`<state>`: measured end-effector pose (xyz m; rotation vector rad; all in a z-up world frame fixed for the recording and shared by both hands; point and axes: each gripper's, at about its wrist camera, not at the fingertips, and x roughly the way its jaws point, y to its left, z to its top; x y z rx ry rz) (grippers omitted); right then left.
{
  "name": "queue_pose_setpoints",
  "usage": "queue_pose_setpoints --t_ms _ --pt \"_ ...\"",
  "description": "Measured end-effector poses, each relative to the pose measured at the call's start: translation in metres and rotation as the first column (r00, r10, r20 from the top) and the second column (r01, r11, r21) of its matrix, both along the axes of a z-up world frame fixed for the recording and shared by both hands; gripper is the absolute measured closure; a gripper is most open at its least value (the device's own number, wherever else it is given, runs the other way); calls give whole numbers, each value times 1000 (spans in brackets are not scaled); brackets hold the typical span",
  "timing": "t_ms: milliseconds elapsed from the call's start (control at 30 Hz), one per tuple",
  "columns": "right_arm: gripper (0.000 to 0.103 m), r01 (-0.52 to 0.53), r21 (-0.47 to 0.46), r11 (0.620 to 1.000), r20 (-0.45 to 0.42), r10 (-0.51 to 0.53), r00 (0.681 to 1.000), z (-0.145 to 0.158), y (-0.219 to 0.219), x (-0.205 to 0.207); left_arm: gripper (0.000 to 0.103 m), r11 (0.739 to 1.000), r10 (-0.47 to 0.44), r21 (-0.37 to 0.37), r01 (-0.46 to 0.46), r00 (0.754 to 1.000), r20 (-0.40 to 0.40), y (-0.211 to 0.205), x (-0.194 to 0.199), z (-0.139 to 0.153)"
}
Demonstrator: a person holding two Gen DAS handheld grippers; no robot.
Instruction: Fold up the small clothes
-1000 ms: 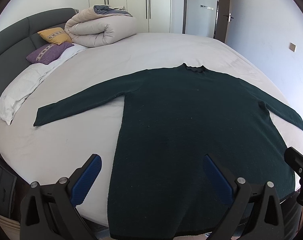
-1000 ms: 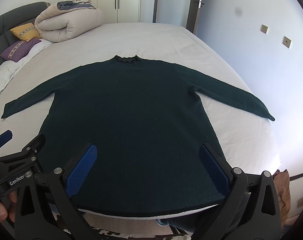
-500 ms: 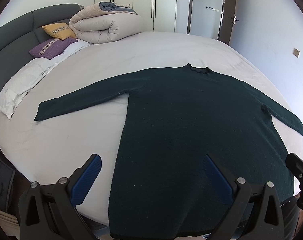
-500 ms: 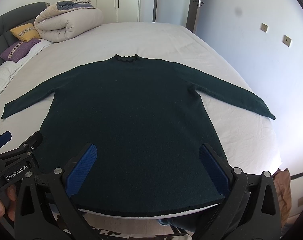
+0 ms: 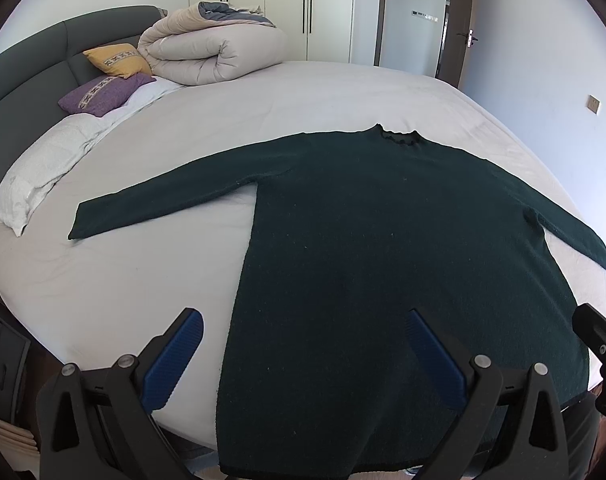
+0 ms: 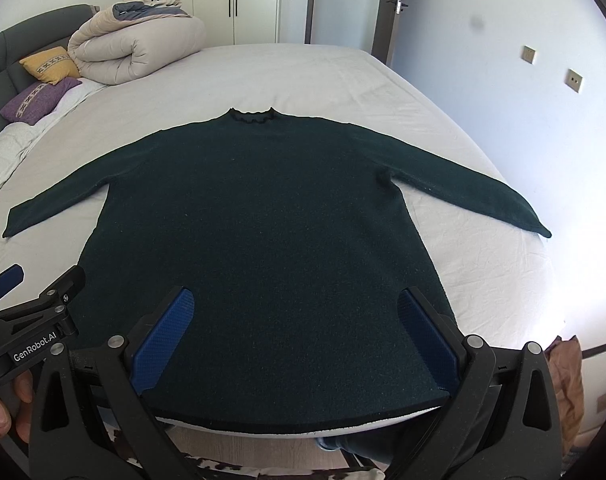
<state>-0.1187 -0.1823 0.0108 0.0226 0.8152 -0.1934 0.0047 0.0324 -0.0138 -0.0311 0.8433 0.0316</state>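
Observation:
A dark green long-sleeved sweater lies flat on the white bed, both sleeves spread out, collar at the far side, hem at the near edge. It also shows in the right wrist view. My left gripper is open and empty, held above the sweater's lower left part near the hem. My right gripper is open and empty above the hem's middle. The left gripper appears at the left in the right wrist view.
A rolled beige duvet sits at the bed's far left, with a yellow pillow, a purple pillow and a white pillow by the dark headboard. Wardrobe and door stand behind. The wall is at right.
The left wrist view has shifted slightly, the sweater now sitting a little further right and lower in it. The right gripper has barely moved. Both stay open.

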Motion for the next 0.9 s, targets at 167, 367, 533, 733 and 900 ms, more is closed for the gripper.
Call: queue_pose_setpoints --t_ms 167,367,533,733,900 --pt "0 0 1 1000 -1 0 1000 -3 0 0 0 1000 -1 0 1 1000 -5 0 -1 -2" --pt "0 3 0 1000 0 -3 1000 -4 0 1 0 1000 -1 -2 1 1000 -6 0 0 -2" --pt "0 3 0 1000 0 -3 1000 -4 -1 1 0 1000 -1 -3 1 1000 -7 0 -1 -2" --pt "0 7 2 1000 0 -7 1000 -5 -3 2 0 1000 -1 -5 1 1000 -10 0 0 -2" --pt "0 7 3 1000 -1 -7 1000 -5 -3 2 0 1000 -2 -8 2 1000 -11 0 1 -3"
